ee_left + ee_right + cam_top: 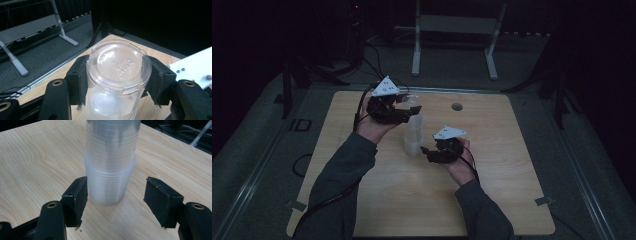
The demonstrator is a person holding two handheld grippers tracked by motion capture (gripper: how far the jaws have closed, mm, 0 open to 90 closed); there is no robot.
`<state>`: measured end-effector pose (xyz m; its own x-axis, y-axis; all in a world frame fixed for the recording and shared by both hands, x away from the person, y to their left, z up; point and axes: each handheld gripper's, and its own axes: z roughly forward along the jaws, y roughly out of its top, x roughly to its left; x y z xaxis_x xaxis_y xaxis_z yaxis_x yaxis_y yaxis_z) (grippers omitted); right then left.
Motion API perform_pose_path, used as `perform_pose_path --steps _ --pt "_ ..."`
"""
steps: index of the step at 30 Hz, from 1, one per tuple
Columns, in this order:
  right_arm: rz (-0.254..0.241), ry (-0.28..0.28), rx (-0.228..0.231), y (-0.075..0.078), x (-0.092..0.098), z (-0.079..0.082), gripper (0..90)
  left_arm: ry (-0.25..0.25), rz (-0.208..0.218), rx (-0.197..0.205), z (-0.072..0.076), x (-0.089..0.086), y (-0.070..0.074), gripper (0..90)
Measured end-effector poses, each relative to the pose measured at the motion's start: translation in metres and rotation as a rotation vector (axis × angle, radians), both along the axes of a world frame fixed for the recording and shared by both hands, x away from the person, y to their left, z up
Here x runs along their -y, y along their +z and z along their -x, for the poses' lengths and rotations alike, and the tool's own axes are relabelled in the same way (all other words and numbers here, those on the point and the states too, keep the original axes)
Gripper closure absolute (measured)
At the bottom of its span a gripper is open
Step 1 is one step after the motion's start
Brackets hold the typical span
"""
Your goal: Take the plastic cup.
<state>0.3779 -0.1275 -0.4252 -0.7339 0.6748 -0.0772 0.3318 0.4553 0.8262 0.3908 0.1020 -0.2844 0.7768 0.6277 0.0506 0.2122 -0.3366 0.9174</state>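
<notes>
Stack of clear plastic cups [414, 136] stands upside down near the middle of the worktop [492, 200], long axis vertical. In the left gripper view the top cup [117, 75] shows its embossed base uppermost, sleeved over the ones beneath.

Left gripper [404, 111] comes in level at the top of the stack; both pads press the top cup's wall on opposite sides, so it is clamped on that cup. Right gripper [428, 151] sits low, beside the foot of the stack on the person's right. In the right gripper view its jaws stand apart and the stack's lower part [110, 177] lies ahead of the pads, nearer the left one, touching neither.

Relation that matters: the top cup must travel straight up along the stack's axis to come free. Judgement: the right gripper is placed to close on the lower cups and steady them; unless it does, the stack may rise with the top cup.

Worktop is pale wood grain, with 1 round hole [456, 106] at the far side. Room is dark; grey floor, a white metal frame [452, 37] behind, cables [377, 55] on the floor.
</notes>
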Motion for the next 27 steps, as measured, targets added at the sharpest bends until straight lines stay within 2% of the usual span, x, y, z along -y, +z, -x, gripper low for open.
perform_pose_path --steps 9,16,27 --pt "-0.004 -0.011 -0.013 0.003 0.013 0.003 36.5 -0.030 0.034 0.004 0.006 -0.012 0.012 41.4" --pt "-0.002 -0.018 -0.023 0.002 0.021 0.004 36.4 -0.056 0.092 -0.006 0.008 -0.025 0.017 41.4" --pt "-0.002 -0.031 -0.032 -0.001 0.030 0.006 36.3 -0.052 0.111 -0.003 0.010 -0.038 0.017 41.4"
